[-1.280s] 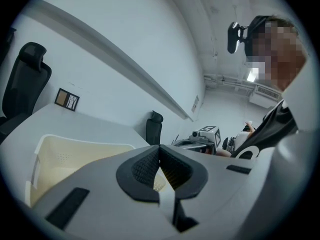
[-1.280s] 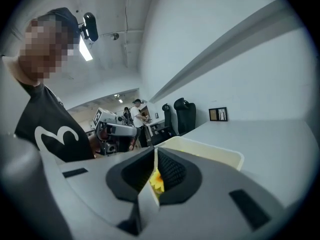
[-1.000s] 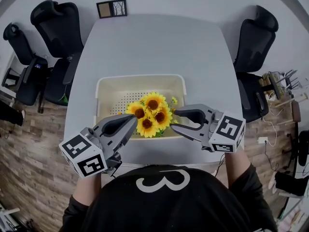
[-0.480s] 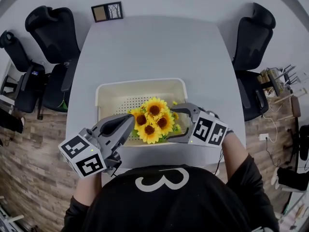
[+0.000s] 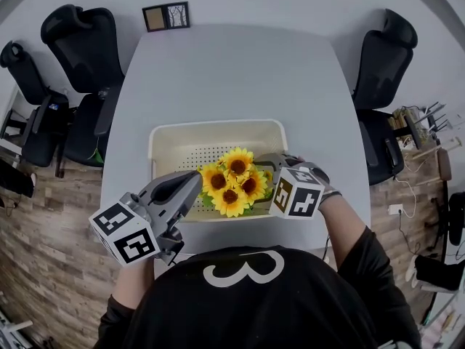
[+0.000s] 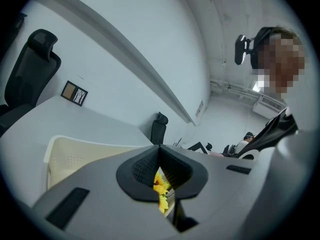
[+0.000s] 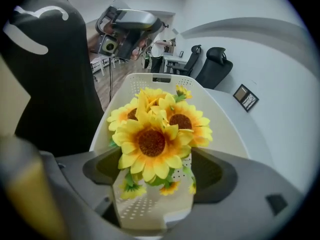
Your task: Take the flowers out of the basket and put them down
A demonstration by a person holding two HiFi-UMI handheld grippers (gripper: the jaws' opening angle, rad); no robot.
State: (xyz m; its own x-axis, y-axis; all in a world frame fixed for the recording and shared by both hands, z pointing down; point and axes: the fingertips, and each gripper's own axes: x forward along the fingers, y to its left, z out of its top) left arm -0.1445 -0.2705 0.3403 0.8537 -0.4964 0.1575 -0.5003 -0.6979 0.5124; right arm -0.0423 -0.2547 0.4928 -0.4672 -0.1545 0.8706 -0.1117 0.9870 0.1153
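Flowers [image 5: 234,182] are in the basket [image 5: 218,126], near-side middle. Basket sits on the worktop [image 5: 225,71]. Right claw [image 7: 156,176] is tilted steeply down over the bunch. Its jaws have just been opening and are now spread wide, released; blooms stand between them, pads not pressing. Left claw [image 5: 192,185] is clenched with nothing in it, tip at the basket's near-left rim, just beside the blooms. Can't tell if it touches the rim. Picture frame [image 5: 166,16] is beyond the worktop's far edge.
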